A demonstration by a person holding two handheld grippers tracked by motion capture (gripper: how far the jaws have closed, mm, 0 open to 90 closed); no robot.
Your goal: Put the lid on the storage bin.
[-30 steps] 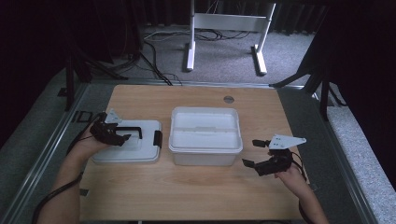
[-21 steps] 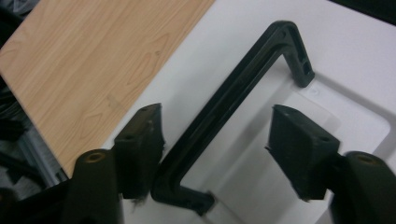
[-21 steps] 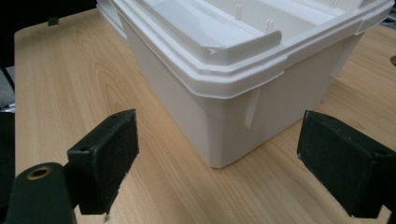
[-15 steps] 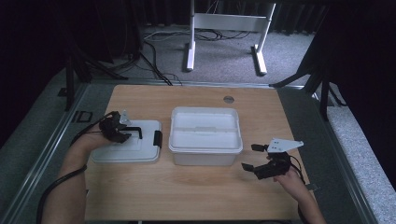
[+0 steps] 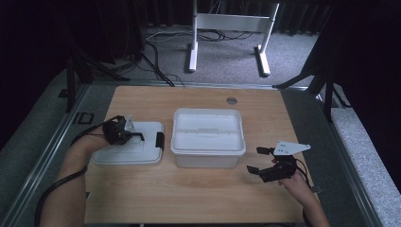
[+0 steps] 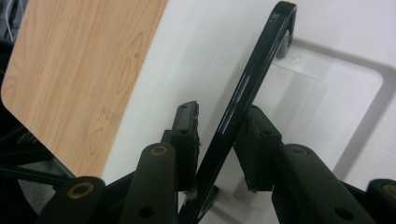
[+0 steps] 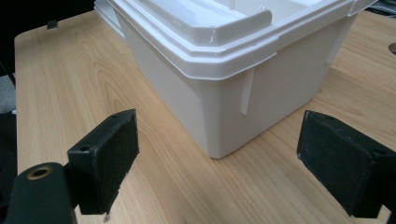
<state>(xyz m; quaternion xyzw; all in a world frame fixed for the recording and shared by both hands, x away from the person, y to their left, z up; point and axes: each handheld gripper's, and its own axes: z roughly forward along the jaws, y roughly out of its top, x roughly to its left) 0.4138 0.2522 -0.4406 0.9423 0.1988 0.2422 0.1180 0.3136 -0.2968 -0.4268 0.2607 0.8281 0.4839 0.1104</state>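
A white lid (image 5: 142,153) with a black handle (image 5: 153,138) lies flat on the table's left side. My left gripper (image 5: 136,136) is over it, with the handle (image 6: 261,60) running slantwise between its jaws. The jaws have just been closing. One pad (image 6: 257,144) rests against the handle, and a narrow gap still shows at the other pad (image 6: 187,130). A white open box (image 5: 208,150) stands mid-table. My right gripper (image 5: 257,160) hovers open to the right of the box, low over the wood. It faces the box's near corner (image 7: 219,121), with nothing between its pads.
A round grommet hole (image 5: 231,100) is in the table's far edge. A white stand (image 5: 194,42) and cables are on the floor beyond. Bare wood (image 5: 189,194) stretches in front of the box and the lid.
The left gripper's jaws have narrowed around the lid's handle. Both hands have stayed nearly in place.
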